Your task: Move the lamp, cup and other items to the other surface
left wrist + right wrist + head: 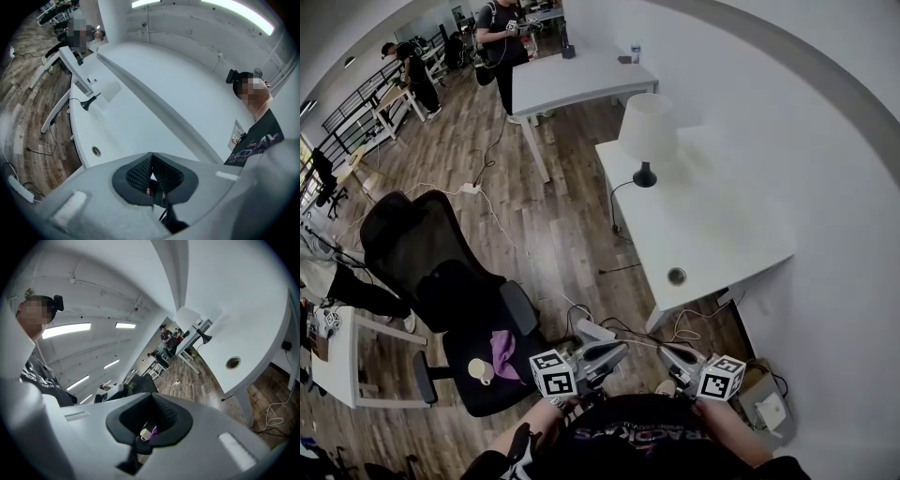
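The head view alone is showing the chair (441, 272) whole, with one cup (481, 371) and one purple cloth (503, 349) lying on its seat. The left gripper view is not showing them. One lamp (647, 131) is standing upright on the nearer desk (722, 234) of two. The left gripper (609, 354) and right gripper (677, 356) are each sitting close to the person's body, jaws together and gripping nothing.
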Available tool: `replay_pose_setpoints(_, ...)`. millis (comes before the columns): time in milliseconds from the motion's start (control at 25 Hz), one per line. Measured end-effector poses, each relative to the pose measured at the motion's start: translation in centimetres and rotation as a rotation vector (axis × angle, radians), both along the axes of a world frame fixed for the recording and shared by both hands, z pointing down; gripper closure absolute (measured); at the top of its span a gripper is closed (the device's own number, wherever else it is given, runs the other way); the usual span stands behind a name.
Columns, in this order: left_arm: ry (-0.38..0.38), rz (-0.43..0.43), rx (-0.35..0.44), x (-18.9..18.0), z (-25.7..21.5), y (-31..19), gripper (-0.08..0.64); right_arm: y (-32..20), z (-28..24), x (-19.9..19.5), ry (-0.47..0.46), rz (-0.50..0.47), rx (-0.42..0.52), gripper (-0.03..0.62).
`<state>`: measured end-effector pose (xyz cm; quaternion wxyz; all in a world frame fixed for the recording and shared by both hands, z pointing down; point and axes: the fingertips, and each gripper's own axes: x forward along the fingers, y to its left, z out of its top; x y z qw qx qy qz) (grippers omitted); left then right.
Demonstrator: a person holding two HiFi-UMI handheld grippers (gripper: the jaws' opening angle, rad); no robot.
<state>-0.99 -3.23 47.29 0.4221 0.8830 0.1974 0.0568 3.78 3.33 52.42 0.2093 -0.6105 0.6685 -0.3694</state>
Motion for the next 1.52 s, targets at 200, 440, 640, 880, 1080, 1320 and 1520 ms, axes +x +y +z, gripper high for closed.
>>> replay_pose_setpoints(200, -0.007, -0.012, -0.005, -0.2, 0.2, -0.2, 0.558, -0.2, 0.4, -0.2, -0.003, -0.012, -0.003, 0.595)
replay_pose_setpoints(440, -0.01, -0.029, -0.007, -0.8, 0.3, -0.5, 0.558, -0.6, 0.3, -0.7, -0.01, -0.026, -0.002, 0.595)
replay_pose_setpoints(640, -0.023, -0.031, 0.003, -1.4, 0.5, -0.6, 0.558, -1.0, 0.6, -1.2, -0.01, -0.046, -0.003, 0.595)
replay_pose_setpoints(880, -0.003, -0.067, 0.007, -1.9, 0.2, -1.4, 0.557, -1.5, 0.6, -1.9, -0.006, -0.06, -0.004, 0.595)
replay_pose_setpoints(1080, -0.014, -0.1, -0.005, -2.5, 0.5, -2.5, 0.557, -1.9, 0.5, -2.3, -0.013, -0.061, -0.002, 0.595)
replay_pose_setpoints(1320, -0.025, -0.106, 0.001, -3.4, 0.7, -3.3, 0.557, -2.7, 0.8, -3.2, -0.026, -0.064, 0.002, 0.595)
replay_pose_setpoints(1520, -0.033, -0.1, 0.005, -4.3, 1.0, -3.9, 0.557, -3.8, 0.8, -4.2, -0.028, -0.065, 0.004, 0.595)
